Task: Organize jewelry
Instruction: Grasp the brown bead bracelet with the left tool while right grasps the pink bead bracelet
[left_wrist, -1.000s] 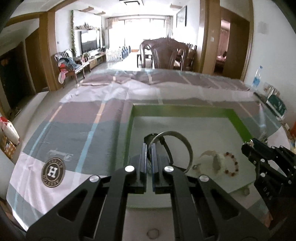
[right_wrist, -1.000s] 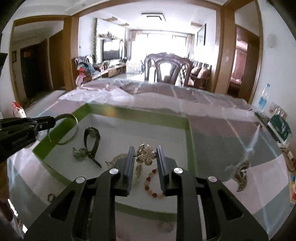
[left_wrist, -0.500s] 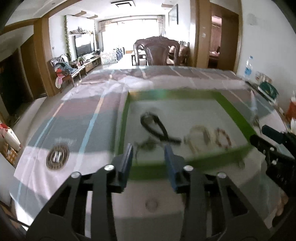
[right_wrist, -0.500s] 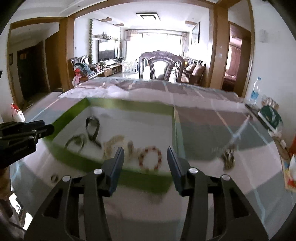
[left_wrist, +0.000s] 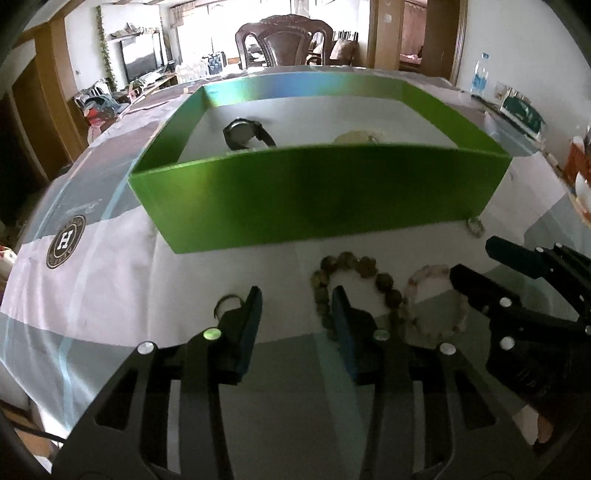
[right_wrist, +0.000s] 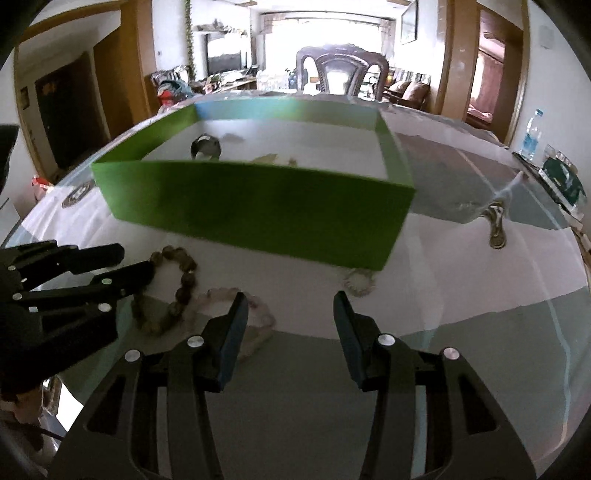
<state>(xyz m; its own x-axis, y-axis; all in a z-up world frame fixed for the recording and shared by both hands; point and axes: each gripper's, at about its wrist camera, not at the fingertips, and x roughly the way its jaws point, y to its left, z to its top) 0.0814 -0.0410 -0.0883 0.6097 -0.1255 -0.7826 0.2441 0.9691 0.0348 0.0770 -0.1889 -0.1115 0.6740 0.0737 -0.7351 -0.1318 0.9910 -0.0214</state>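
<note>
A green box (left_wrist: 317, 199) stands on the cloth-covered table, also in the right wrist view (right_wrist: 258, 210). Inside it lie a black watch (left_wrist: 245, 133) and pale jewelry (left_wrist: 356, 136). In front of the box lie a brown bead bracelet (left_wrist: 354, 284), a pink bead bracelet (left_wrist: 436, 302), a small ring (left_wrist: 227, 304) and a small pale beaded piece (right_wrist: 358, 282). My left gripper (left_wrist: 297, 306) is open, low over the table just left of the brown bracelet. My right gripper (right_wrist: 288, 314) is open, beside the pink bracelet (right_wrist: 240, 314).
A metal hair clip (right_wrist: 496, 225) lies on the table to the right of the box. A round H logo (left_wrist: 66, 240) marks the cloth at the left. A water bottle (right_wrist: 532, 133) and a green pack (right_wrist: 561, 181) stand at the far right edge.
Both grippers let go of their jewelry in the box, opened, pulled back and dropped low in front of the box's near wall.
</note>
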